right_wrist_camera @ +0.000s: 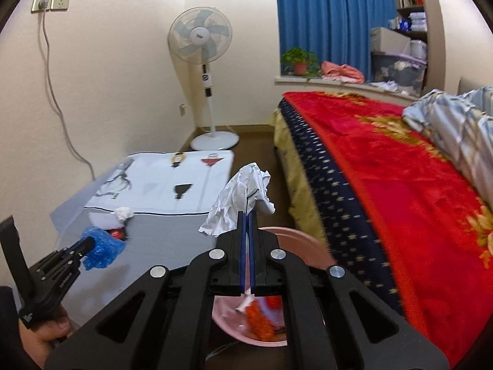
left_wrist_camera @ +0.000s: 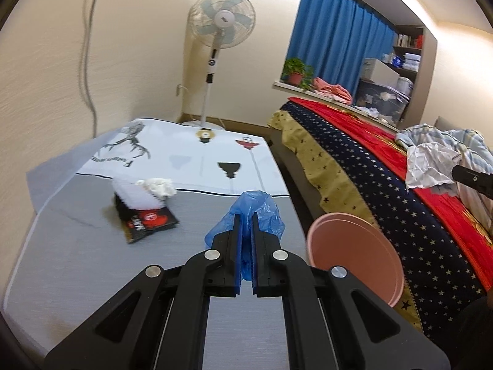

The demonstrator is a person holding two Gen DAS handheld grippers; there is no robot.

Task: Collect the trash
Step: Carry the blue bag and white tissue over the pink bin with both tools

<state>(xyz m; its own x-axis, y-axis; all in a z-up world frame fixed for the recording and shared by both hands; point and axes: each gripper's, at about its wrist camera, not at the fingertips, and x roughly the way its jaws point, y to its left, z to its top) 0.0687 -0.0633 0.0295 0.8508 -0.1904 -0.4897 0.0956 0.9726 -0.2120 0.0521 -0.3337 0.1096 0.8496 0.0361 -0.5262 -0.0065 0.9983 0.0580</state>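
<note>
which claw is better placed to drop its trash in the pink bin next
Right. Its claw holds the crumpled paper directly above the pink bin; the left claw with the blue bag is over the table.

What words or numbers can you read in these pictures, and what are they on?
None can be read for sure.
White cloth with a deer drawing: one line of letters, upside down and blurred.
Black and red packet: white marks, too blurred.
Fan: small logo on the hub, too small.
Left gripper handle: tiny marks, unreadable.
Shelf boxes: too far away.
</note>
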